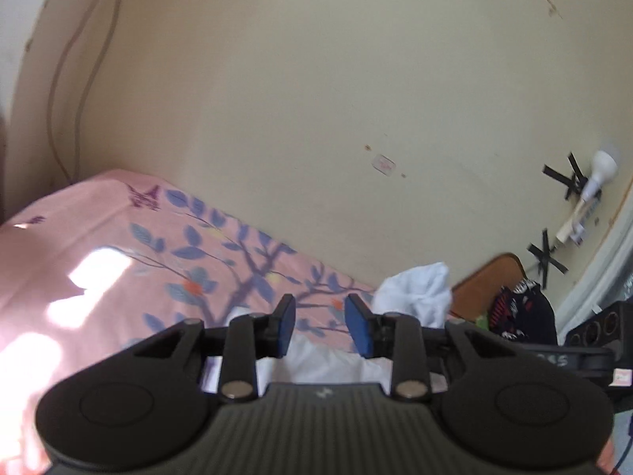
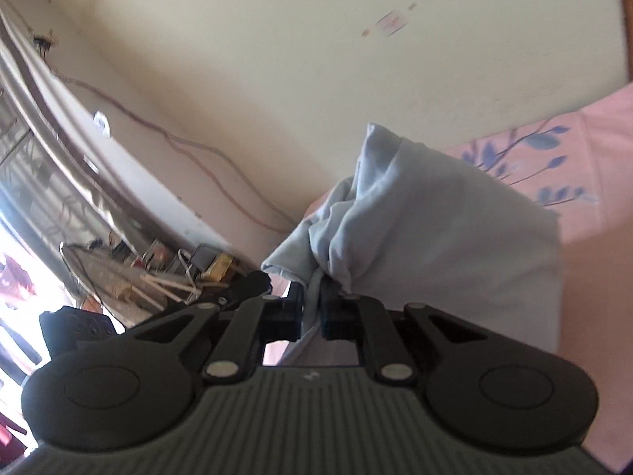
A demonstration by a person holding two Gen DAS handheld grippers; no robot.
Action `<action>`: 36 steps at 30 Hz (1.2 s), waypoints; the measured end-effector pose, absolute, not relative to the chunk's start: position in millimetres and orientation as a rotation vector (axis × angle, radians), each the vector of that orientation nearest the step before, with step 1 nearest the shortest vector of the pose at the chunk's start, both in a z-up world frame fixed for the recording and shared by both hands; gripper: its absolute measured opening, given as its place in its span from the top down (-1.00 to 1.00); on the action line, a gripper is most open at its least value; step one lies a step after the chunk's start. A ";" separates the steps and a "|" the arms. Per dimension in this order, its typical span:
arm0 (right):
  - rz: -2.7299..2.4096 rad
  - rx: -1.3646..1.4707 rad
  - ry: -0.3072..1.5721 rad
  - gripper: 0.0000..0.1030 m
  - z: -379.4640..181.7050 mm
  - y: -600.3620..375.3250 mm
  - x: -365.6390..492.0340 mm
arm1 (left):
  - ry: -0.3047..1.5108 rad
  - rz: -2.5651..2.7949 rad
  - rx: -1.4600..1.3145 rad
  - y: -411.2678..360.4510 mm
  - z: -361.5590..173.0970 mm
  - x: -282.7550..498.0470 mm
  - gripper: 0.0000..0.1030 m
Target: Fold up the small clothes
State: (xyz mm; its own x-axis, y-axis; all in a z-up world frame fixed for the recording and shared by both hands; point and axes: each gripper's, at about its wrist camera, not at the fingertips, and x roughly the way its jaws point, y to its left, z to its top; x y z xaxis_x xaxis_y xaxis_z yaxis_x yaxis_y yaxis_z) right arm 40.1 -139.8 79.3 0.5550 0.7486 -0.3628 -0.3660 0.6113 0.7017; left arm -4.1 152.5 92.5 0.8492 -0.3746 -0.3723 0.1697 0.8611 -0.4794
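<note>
While the pale blue garment [image 2: 435, 213] hangs bunched above the pink floral bedsheet [image 2: 593, 198], we see the right tool [image 2: 312, 308] clamped narrow on its gathered edge. The left tool [image 1: 319, 326] stands wide, holding nothing, over white cloth [image 1: 328, 364] on the bed.

Both wrist views low over bed [image 1: 110, 245]

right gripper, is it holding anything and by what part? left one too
The right gripper is shut on the pale blue garment, pinching a bunched edge of it. The left gripper is open and holds nothing.
</note>
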 end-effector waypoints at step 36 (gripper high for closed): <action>0.606 0.177 0.549 0.42 56.6 -77.5 84.7 | 0.574 -0.275 -0.217 154.1 61.1 -62.3 0.82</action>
